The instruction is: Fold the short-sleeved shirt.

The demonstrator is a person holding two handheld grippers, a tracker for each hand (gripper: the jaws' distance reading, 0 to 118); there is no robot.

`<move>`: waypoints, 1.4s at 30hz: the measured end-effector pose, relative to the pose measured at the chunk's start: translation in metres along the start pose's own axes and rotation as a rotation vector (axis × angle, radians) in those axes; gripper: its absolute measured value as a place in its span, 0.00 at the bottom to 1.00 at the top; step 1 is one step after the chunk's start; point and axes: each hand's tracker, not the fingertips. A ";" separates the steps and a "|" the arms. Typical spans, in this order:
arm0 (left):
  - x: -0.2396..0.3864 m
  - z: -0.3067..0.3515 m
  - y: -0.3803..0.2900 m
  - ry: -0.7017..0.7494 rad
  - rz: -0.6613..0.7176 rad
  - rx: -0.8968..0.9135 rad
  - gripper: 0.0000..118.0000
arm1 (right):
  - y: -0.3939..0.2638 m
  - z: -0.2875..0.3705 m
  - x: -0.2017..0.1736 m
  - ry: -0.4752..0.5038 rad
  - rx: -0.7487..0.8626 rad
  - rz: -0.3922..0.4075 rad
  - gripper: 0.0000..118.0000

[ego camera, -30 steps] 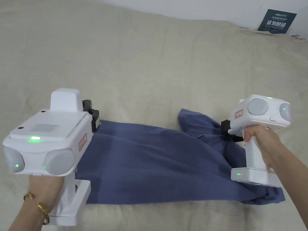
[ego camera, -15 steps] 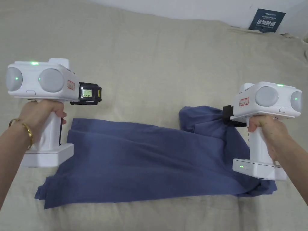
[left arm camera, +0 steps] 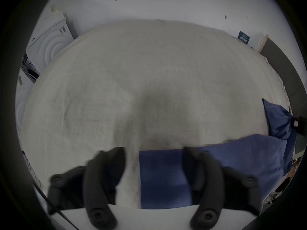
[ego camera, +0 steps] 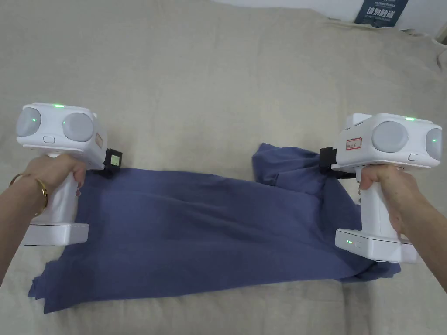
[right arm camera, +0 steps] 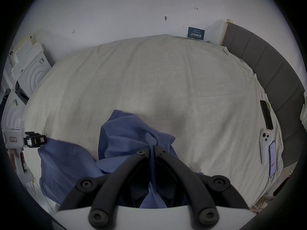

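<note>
Mid-fold, by the look of it: blue short-sleeved shirt (ego camera: 209, 235) spread lengthwise across the beige bedsheet (ego camera: 218, 87), already doubled over into a long band, near edge towards the person, far edge running straight between the two tools.

Right gripper (right arm camera: 152, 148) clamped on a gathered bunch of the shirt's fabric at the far right corner, jaws drawn tight together with cloth pinched between them; sleeve or shoulder part (ego camera: 283, 168) puckered and lifted off the sheet just beside that grip; seen from the head view too, right gripper (ego camera: 326, 163) at the raised cloth, held by the right hand (ego camera: 388, 192).

Left gripper (left arm camera: 153, 152) with jaws standing wide apart, nothing held; one jaw over bare sheet, the other over the shirt's far left corner (left arm camera: 159, 167); from the head view, left gripper (ego camera: 111, 162) just at that corner, left hand (ego camera: 56, 172) round the handle; whether the jaws touch the cloth, not possible to say.

Likely step in hand: taking the matching far left corner so both ends can be carried together. Next move, as a guess: lowering to straddle the corner's edge, closing on every layer there and not the top one alone, then moving level with the right side to keep the band taut and square; slack on the right bunch a probable source of a crooked crease.
</note>
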 end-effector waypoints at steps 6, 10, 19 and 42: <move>0.003 0.004 -0.005 -0.032 0.014 0.025 0.00 | 0.000 0.004 0.001 0.004 0.003 -0.002 0.04; -0.012 0.043 -0.001 -0.079 0.047 0.188 0.00 | 0.004 0.022 0.009 0.008 0.036 -0.028 0.04; -0.056 0.161 0.020 -0.096 0.164 0.504 0.00 | 0.025 0.122 0.040 0.005 0.235 -0.146 0.03; -0.037 0.358 0.147 0.118 0.140 0.905 0.00 | 0.164 0.317 0.007 -0.074 0.627 -0.072 0.03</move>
